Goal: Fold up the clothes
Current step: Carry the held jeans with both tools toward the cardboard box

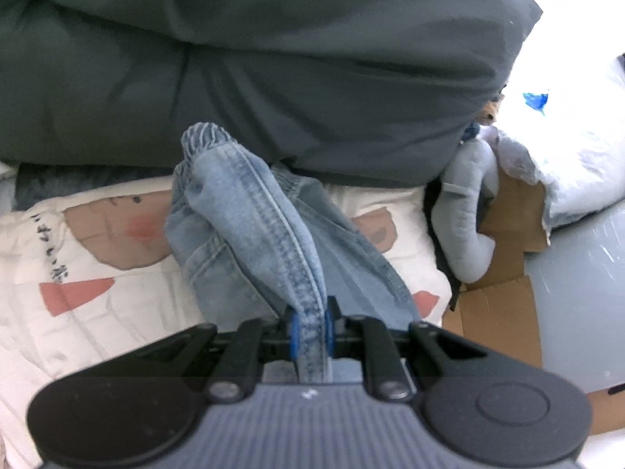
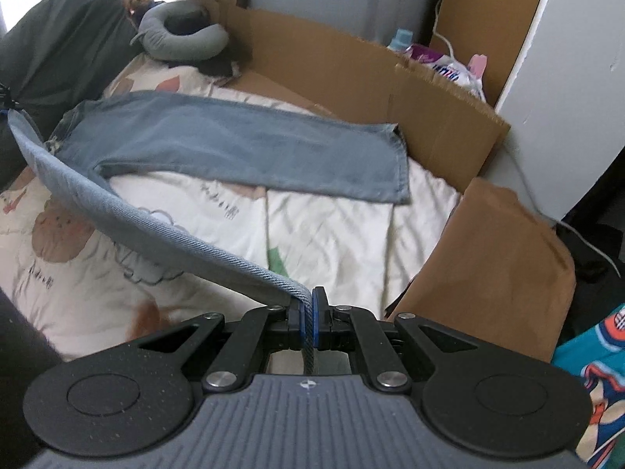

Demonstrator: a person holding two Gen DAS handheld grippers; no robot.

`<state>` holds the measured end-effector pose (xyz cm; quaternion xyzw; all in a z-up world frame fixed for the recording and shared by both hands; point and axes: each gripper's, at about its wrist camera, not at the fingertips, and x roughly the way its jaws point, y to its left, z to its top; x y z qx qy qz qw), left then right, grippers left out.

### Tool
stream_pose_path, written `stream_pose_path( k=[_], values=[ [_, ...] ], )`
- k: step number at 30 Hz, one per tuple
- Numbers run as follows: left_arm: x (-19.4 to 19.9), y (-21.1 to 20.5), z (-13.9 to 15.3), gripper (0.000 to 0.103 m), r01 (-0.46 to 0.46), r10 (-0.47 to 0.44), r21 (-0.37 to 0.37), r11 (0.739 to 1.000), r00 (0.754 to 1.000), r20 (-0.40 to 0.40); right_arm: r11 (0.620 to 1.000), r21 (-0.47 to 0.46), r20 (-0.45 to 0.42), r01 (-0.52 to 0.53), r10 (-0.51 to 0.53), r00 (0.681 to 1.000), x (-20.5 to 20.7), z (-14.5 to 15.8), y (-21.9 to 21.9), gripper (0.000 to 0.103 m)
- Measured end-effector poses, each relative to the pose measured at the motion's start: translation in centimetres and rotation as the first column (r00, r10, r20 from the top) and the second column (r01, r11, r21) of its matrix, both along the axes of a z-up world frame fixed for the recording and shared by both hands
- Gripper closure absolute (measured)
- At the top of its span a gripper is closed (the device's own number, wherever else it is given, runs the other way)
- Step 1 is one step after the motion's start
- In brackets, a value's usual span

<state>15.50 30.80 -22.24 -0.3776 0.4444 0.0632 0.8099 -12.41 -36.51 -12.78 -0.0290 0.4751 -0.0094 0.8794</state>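
Here, both my jaws are pressed together on denim. In the right wrist view my right gripper [image 2: 308, 312] pinches a thick seamed edge of the jeans [image 2: 234, 144] at the bottom centre of the frame; the cloth passes straight between the blue pads and runs up and left as a taut raised band toward the frame's left edge. I judge I hold it stretched like that so the leg hangs straight and can be laid evenly over the other one, which lies flat across the middle of the frame on the bed [image 2: 332, 242] (its hem points right, toward the cardboard [image 2: 441, 117]).

In the left wrist view my left gripper [image 1: 310, 322] nips a stitched seam at the lower centre, and the denim rises from the jaws into a bunched, gathered end at mid-frame, probably the waist. Holding both ends keeps the fabric off the patterned quilt and under tension.

Beyond it, filling the upper frame, sits a dark grey pillow [image 1: 273, 58]; a grey neck cushion [image 1: 468, 203] lies at right.
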Motion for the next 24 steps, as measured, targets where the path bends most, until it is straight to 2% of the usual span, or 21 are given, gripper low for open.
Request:
stream_pose_path(
  k=[6,13,24],
  values=[
    [1.6,-0.8,0.4,0.09,-0.014,0.014,-0.021,1.0,1.0,-0.002,1.0,-0.001,0.016,0.009,-0.009,1.0,2.8,0.6,-1.6,0.102],
    [4.6,-2.5,0.4,0.09,0.006,-0.006,-0.001,1.0,1.0,0.006,1.0,-0.004,0.016,0.004,-0.004,1.0,6.9,0.1,-3.4,0.102],
    [9.4,-4.6,-2.1,0.09,0.013,-0.015,0.049,0.999,1.0,0.028,1.0,-0.008,0.01,-0.026,0.026,1.0,15.3,-2.4,-6.0,0.102]
  ],
)
